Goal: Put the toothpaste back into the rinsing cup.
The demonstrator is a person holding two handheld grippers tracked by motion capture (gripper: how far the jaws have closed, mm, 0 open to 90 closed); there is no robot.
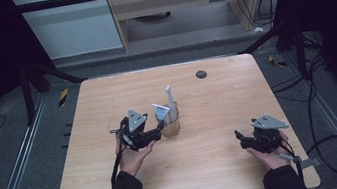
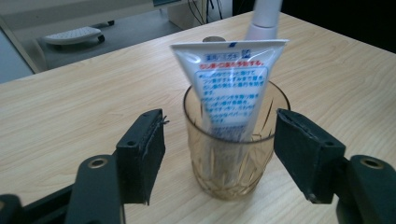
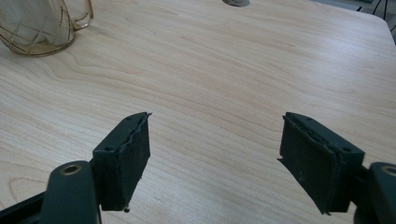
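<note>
Standing just ahead of the left hand-held gripper (image 2: pixel 219 144), whose jaws gape wide on either side without touching it, the amber cut-glass tumbler (image 2: pixel 233 158) holds a white toothpaste tube (image 2: pixel 231 88) upright on the pale wooden tabletop (image 1: pixel 218 168), well apart from the equally wide-open, empty right hand-held gripper (image 3: pixel 215 154).

Only thing in my way is the glass (image 2: pixel 231 154) with the toothpaste tube (image 2: pixel 232 86) sticking up, right ahead of my left gripper (image 2: pixel 219 149). My right gripper (image 3: pixel 215 163) has bare table (image 3: pixel 233 70) ahead.
</note>
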